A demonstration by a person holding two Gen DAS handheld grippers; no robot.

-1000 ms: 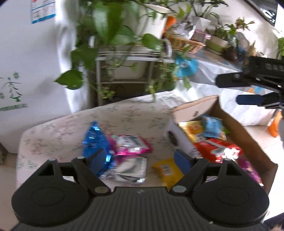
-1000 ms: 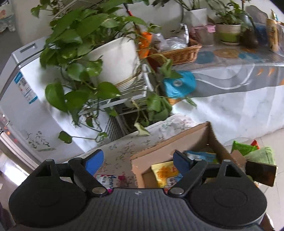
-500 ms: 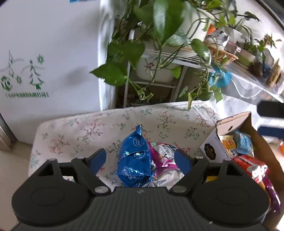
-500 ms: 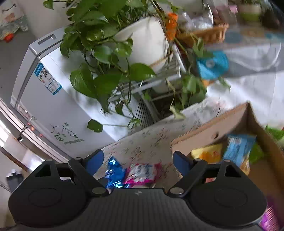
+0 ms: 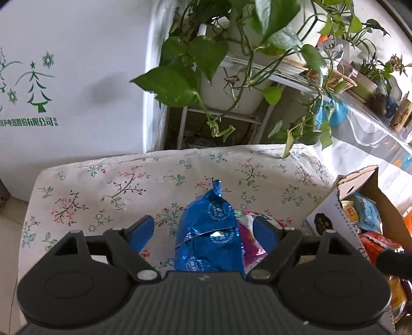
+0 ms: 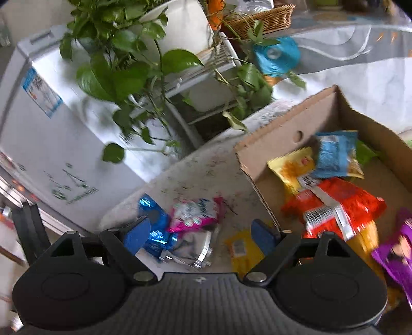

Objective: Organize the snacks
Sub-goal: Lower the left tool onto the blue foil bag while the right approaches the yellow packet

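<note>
A shiny blue snack bag (image 5: pixel 208 232) lies on the floral tablecloth (image 5: pixel 144 180), between the open fingers of my left gripper (image 5: pixel 203 229), untouched. A pink packet (image 5: pixel 248 241) lies just right of it. In the right wrist view the blue bag (image 6: pixel 154 221), pink packet (image 6: pixel 195 214), a silver packet (image 6: pixel 193 247) and a yellow packet (image 6: pixel 242 250) lie left of the cardboard box (image 6: pixel 288 128). The box holds red (image 6: pixel 334 206), yellow, blue and purple snacks. My right gripper (image 6: pixel 198 235) is open and empty above the loose packets.
A potted vine (image 5: pixel 231 51) on a white rack hangs over the table's far edge. A white fridge (image 5: pixel 64 77) stands at the back left. The box (image 5: pixel 360 195) sits at the table's right end. A counter with a wicker basket (image 6: pixel 260 18) lies behind.
My left gripper has swung left and closed in until the blue bag sits between its fingers. My right gripper has tilted down and now looks onto the box and loose packets.
</note>
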